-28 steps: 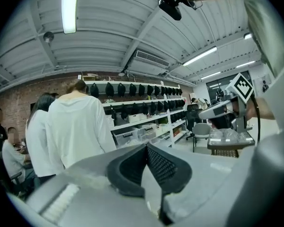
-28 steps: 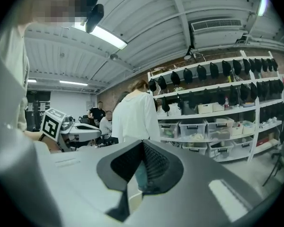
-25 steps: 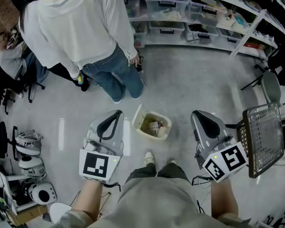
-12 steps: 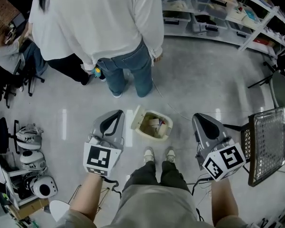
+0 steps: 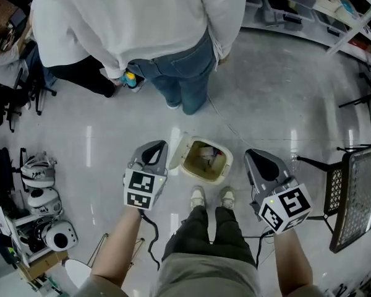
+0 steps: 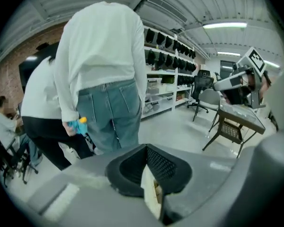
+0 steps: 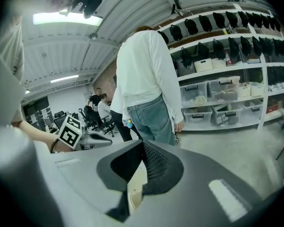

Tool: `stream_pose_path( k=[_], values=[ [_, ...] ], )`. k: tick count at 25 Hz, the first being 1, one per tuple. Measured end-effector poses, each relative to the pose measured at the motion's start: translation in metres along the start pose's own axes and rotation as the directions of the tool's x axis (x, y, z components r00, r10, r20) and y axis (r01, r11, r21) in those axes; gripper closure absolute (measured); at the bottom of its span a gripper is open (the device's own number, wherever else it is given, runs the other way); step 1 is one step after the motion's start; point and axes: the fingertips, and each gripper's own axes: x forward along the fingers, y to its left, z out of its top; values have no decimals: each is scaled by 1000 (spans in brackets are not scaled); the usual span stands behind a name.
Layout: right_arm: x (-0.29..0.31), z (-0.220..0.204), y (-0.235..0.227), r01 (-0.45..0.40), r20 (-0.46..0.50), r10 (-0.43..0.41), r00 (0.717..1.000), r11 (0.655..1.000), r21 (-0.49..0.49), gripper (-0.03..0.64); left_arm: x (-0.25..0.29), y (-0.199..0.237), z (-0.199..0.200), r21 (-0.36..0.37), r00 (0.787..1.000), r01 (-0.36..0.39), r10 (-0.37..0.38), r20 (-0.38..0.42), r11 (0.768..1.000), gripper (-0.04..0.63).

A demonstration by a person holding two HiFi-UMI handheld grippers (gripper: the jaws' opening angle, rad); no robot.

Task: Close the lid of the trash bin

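Note:
A small cream trash bin (image 5: 205, 161) stands on the grey floor just ahead of my shoes, with rubbish inside. Its lid (image 5: 175, 154) is open and stands up along the bin's left edge. My left gripper (image 5: 154, 147) hovers just left of the lid, jaws together with nothing held. My right gripper (image 5: 255, 158) hangs to the right of the bin, apart from it, also shut and empty. A cream strip of the trash bin (image 6: 150, 195) shows through the slit below the left gripper (image 6: 149, 171). The right gripper (image 7: 138, 171) shows the same cream strip of trash bin (image 7: 134, 190).
A person in a white top and jeans (image 5: 173, 36) stands close behind the bin, back turned. A mesh-seat chair (image 5: 357, 197) is at the right. Shelving with boxes (image 5: 309, 5) runs along the far right. Helmets (image 5: 42, 200) lie at the left, near a seated person (image 5: 6, 54).
I have stepped toward the bin, which now lies right at my shoes. The left gripper has come in beside the open lid. The standing person has shifted right, closer to the bin.

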Motion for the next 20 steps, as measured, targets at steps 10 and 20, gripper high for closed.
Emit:
stream_pose_path(
  k=[10,20],
  values=[
    [50,-106,-40,31,-92,-25,995,998,60,614,92,15,-136,-96,972,-9,-13,-233,995,592],
    [57,-176,-56,66,-153,-44,987,988,140,614,130,-46,-179,-75,945,126,-143,-293,989,594]
  ],
)
